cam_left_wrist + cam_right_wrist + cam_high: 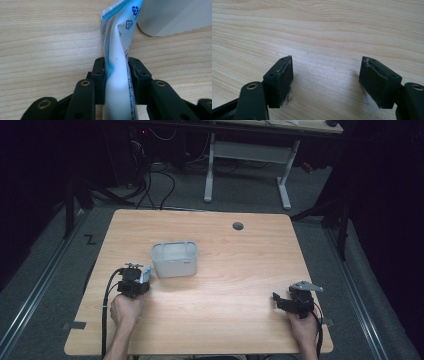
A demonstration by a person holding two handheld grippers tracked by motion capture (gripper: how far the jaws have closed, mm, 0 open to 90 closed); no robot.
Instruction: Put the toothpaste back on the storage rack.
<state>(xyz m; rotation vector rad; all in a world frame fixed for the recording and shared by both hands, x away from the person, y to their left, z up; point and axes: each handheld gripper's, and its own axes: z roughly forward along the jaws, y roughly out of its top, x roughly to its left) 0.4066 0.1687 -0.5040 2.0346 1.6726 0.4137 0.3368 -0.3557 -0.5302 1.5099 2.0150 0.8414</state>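
Observation:
A white and blue plastic pouch stands squeezed between the jaws of my left gripper, and its top edge reaches toward the grey bin. From above, the left gripper sits at the table's left with the pouch poking out just left of the translucent grey bin. My right gripper rests low over the table's right front, jaws spread wide. Between its fingertips lies only bare wood; the right gripper holds nothing.
The wooden table has a round cable hole near its far edge. Beyond it stand a desk frame and loose cables on the floor. A person's hands come in from the near edge.

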